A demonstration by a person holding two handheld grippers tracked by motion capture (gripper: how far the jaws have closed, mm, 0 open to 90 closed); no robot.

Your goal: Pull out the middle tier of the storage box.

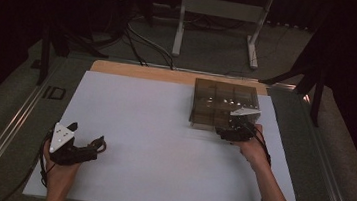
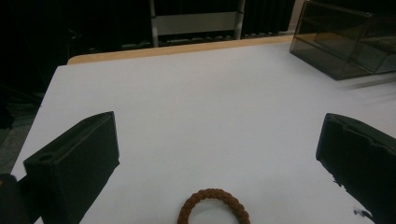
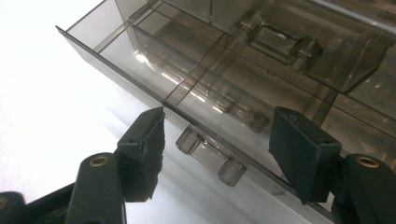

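High view: the left gripper (image 1: 92,148) rests on the white table (image 1: 153,128) near its left front; the right gripper (image 1: 228,132) sits at the front of the smoked drawer box (image 1: 221,104).

Left gripper view: jaws wide apart and unloaded; a brown braided bracelet (image 2: 214,205) lies on the table between them.

Right gripper view: jaws apart, flanking the clear drawer handle (image 3: 211,156) without touching; the drawer (image 3: 187,70) stands pulled out.

Bracelet (image 2: 214,207) left of drawer box (image 1: 223,105)
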